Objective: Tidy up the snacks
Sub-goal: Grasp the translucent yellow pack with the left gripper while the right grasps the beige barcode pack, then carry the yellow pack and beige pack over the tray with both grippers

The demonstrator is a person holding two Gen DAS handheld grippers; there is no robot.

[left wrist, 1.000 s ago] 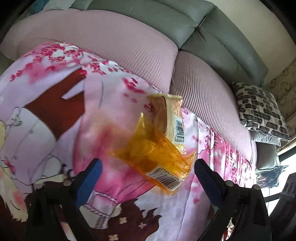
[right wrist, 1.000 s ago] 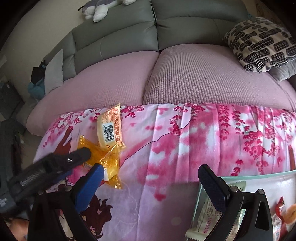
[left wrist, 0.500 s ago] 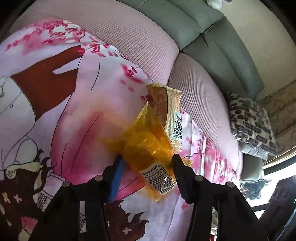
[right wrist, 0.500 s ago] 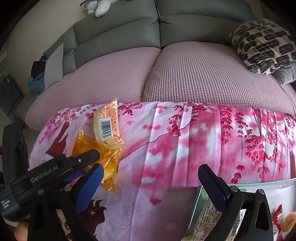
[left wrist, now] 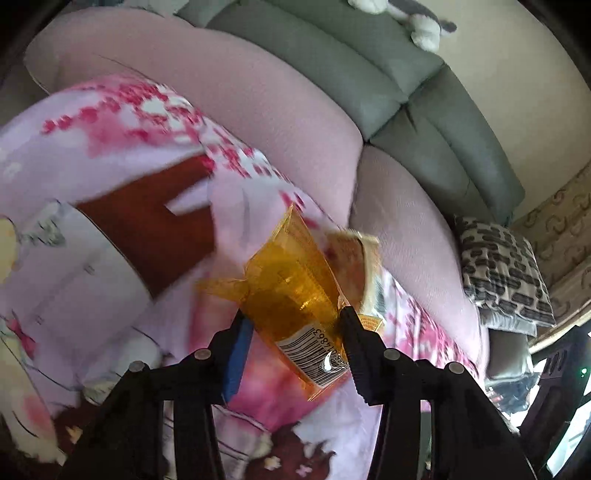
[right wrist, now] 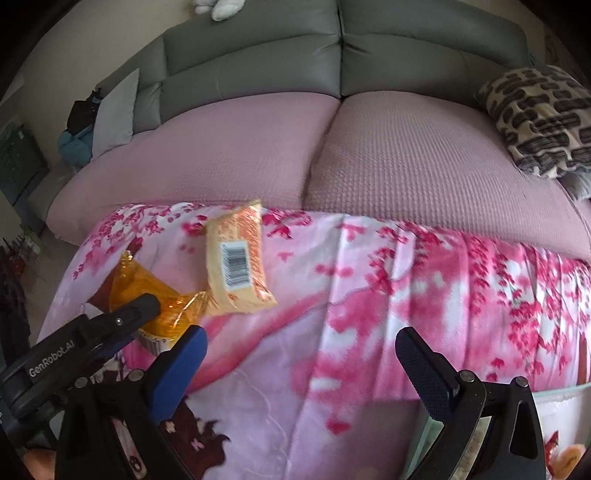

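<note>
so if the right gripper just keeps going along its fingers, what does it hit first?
Most likely the pink floral blanket: the right gripper stands open and empty, pointing down at bare fabric. The pale yellow snack packet lies left of that line.

A grey sofa with pink seat cushions fills the room's far side. A patterned pillow lies at its right end, a plush toy on its backrest. A pink floral blanket covers the front. Daylight comes from a window.

Orange packet (barcoded) in left claw
</note>
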